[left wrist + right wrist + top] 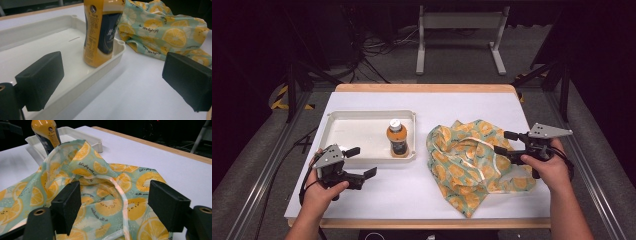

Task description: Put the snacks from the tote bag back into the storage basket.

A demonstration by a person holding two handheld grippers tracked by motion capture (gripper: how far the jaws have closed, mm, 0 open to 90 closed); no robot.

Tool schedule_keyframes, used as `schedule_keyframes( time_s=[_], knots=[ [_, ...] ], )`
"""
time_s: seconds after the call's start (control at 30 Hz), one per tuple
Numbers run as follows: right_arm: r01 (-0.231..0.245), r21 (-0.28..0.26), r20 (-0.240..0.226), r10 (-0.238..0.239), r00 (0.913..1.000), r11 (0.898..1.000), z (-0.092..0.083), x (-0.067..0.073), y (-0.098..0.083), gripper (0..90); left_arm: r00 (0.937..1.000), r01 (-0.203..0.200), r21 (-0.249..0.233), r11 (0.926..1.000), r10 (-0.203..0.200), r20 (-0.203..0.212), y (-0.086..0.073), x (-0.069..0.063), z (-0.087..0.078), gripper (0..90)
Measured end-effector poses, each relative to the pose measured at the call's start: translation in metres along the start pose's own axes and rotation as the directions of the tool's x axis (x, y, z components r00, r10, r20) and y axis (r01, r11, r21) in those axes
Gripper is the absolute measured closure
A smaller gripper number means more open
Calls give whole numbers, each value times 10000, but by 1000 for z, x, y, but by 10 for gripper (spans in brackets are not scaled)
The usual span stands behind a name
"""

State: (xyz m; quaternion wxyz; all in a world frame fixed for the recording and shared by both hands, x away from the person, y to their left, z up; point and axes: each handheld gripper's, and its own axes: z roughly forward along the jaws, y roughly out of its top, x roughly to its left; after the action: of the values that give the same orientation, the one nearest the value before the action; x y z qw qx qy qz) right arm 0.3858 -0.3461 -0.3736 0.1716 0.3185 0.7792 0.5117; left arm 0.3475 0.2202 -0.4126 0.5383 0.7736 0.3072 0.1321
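One white tray (343,131) sits on the tabletop (412,185) and holds one orange juice bottle (397,138), upright in its near right corner. One lemon-print fabric bag (472,165) lies crumpled to the tray's right. The left tongs (362,162) are spread just before the tray, empty. The right tongs (503,143) are spread over the bag's right edge, pinching nothing.

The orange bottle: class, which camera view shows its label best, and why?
The left gripper view: the bottle stands close, its dark label with print facing the camera, though its cap is cut off. The high view shows the bottle whole but small in the tray; the right gripper view shows its top behind the cloth.
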Motion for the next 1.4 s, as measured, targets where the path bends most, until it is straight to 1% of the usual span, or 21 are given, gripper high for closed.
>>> schedule_keyframes(
  time_s=[0.03,0.1,0.13,0.2,0.33,0.37,0.4,0.43,0.47,0.5,0.53,0.57,0.67,0.73,0.9,0.97,1.07,1.17,1.33,1.4],
  knots=[
    [-3,8,-4,3,10000,10000,0,0,0,273,10000,81,-39,10000,-81,-4,-4,0,1,42],
    [16,30,-2,-16,10000,10000,1,0,-1,274,9999,89,-196,9998,-91,-103,-8,-1,1,41],
    [12,30,6,-12,10000,10000,1,0,-1,274,9999,113,-257,9996,-115,-83,-11,-1,2,41],
    [4,37,0,-4,10000,10000,1,0,-1,273,9997,217,-325,9992,-222,-136,-15,-1,2,41],
    [1,29,-2,-1,10000,10000,1,0,-2,274,9996,95,-262,9996,-102,-266,-21,-1,3,41],
    [-11,19,-15,11,10000,10000,1,-1,-2,274,9995,-38,-82,10000,35,-321,-23,-2,4,41],
    [-25,43,-7,25,10000,10000,1,-1,-3,273,9996,-21,12,10000,22,-284,-25,-2,5,40],
    [-23,56,-2,23,10000,10000,1,-1,-3,272,9999,53,95,9999,-52,-115,-28,-3,7,40],
    [-60,64,-41,60,10000,10000,2,-2,-4,272,9999,51,194,9998,-48,-144,-30,-3,9,40],
    [-60,64,-41,60,10000,10000,2,-2,-4,272,9999,51,194,9998,-48,-144,-30,-3,9,40],
    [-51,65,-61,51,10000,10000,2,-2,-4,272,9998,-14,310,9995,20,-193,-32,-3,10,40],
    [-67,69,-54,67,10000,10000,3,-2,-5,272,9998,63,386,9992,-55,-202,-34,-3,11,40],
    [-93,120,-71,94,9999,9999,4,-3,-6,272,9997,99,559,9984,-85,-247,-37,-3,13,41],
    [-98,141,-72,99,9999,9999,5,-4,-7,271,9995,129,846,9963,-106,-286,-39,-2,15,41],
    [-95,216,-67,97,9999,9997,6,-4,-8,270,9995,244,867,9959,-227,-207,-40,-1,15,44],
    [-96,242,-62,97,9999,9997,6,-4,-8,270,9996,231,885,9958,-213,-204,-40,-1,16,44],
    [-87,270,-54,89,9999,9996,7,-4,-9,268,9992,282,972,9949,-252,-319,-39,-1,16,49],
    [-67,278,-27,68,10000,9996,6,-4,-9,268,9990,282,946,9951,-248,-364,-39,-1,16,52],
    [-48,286,4,48,10000,9996,6,-5,-9,265,9991,229,745,9970,-202,-365,-37,-1,14,52],
    [-49,284,4,49,10000,9996,6,-5,-9,265,9989,313,647,9974,-289,-365,-37,-2,14,52]
  ],
)
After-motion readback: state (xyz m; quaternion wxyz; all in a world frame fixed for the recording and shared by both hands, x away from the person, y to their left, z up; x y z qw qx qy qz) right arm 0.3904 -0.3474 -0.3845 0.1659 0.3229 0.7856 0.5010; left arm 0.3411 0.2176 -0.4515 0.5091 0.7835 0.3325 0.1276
